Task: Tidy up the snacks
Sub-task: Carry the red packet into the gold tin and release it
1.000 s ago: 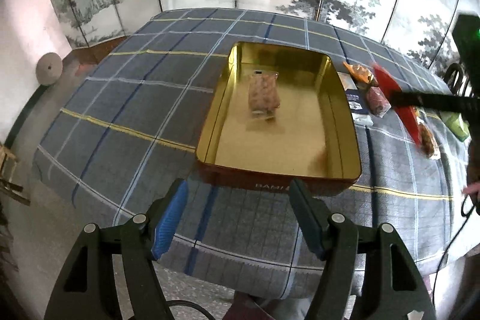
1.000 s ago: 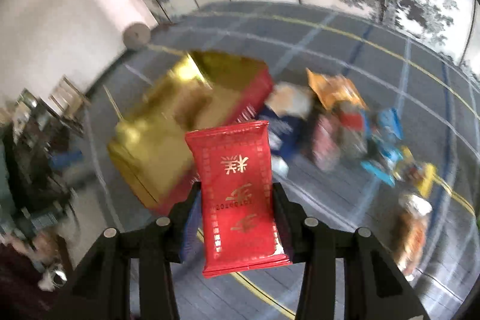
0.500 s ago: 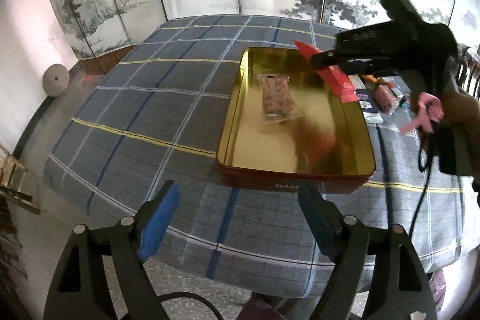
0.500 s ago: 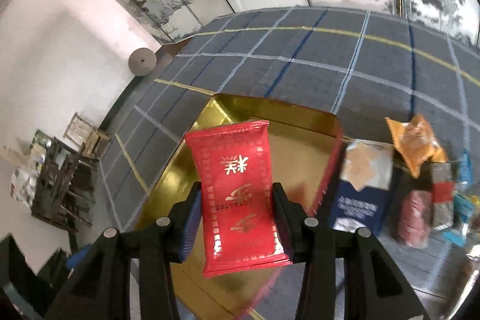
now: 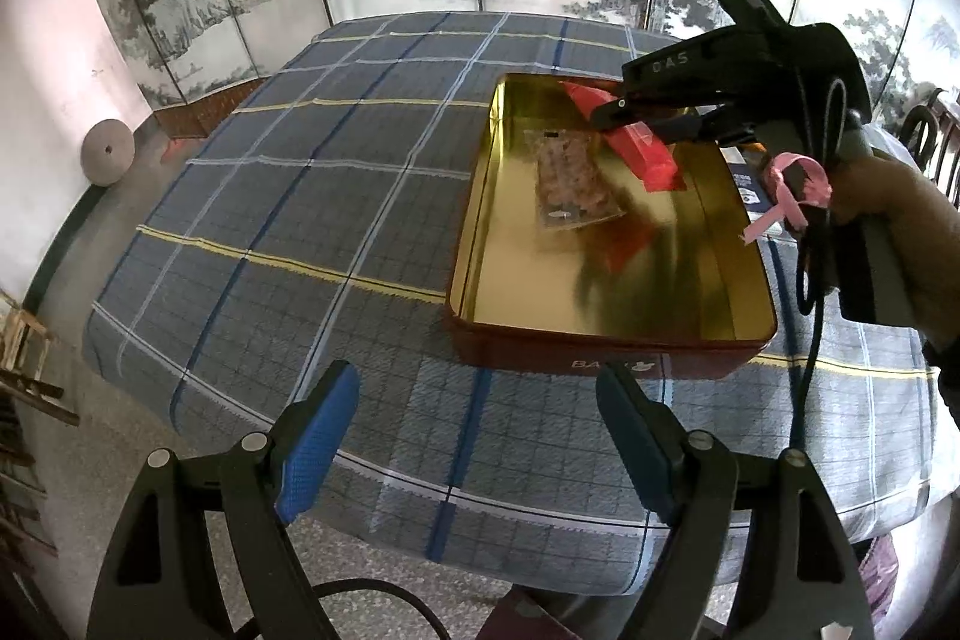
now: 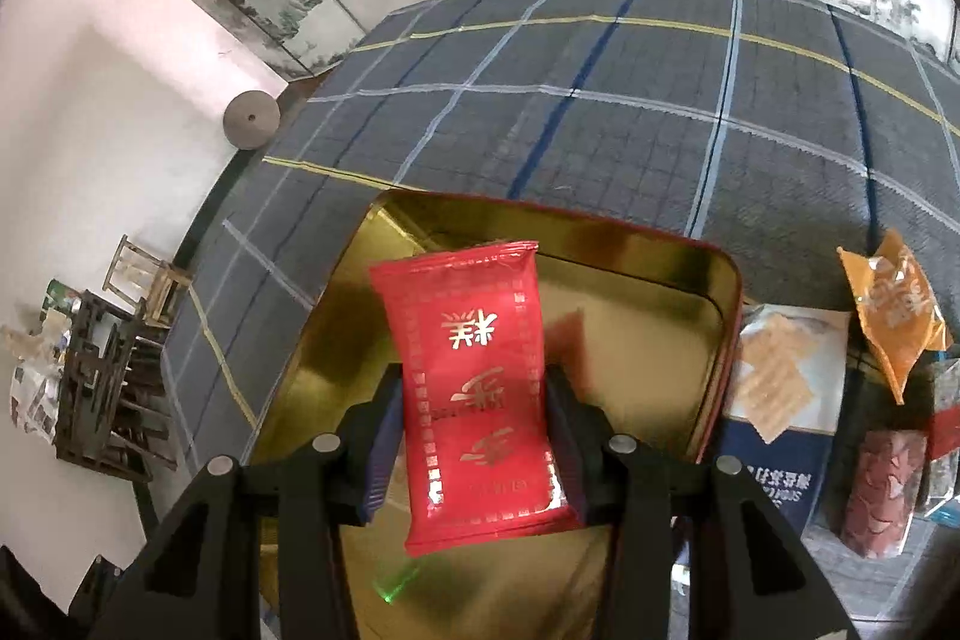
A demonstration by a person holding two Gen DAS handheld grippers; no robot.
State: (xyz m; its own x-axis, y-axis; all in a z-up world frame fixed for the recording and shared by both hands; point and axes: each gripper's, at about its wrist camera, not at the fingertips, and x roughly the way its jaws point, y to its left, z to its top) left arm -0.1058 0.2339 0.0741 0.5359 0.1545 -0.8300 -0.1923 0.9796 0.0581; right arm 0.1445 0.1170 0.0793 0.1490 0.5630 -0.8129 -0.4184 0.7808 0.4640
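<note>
A gold tin point(image 5: 474, 244) with red outer walls sits on the plaid tablecloth; it also shows in the right wrist view point(image 6: 714, 298). A clear packet of pink snacks point(image 5: 570, 184) lies inside it. My right gripper point(image 5: 624, 115) is shut on a red snack packet point(image 6: 480, 388) and holds it over the tin's far part; the packet also shows in the left wrist view point(image 5: 642, 148). My left gripper point(image 5: 474, 436) is open and empty, in front of the tin's near wall.
Right of the tin lie an orange packet point(image 6: 900, 310), a blue and white cracker box point(image 6: 780, 400) and a dark red packet point(image 6: 876, 490). The plaid table point(image 5: 300, 196) stretches left. Painted folding screens stand behind. The table's near edge drops to the floor.
My right gripper has carried the red packet from the snack pile at the right to above the tin. My left gripper has drawn back a little and stays open.
</note>
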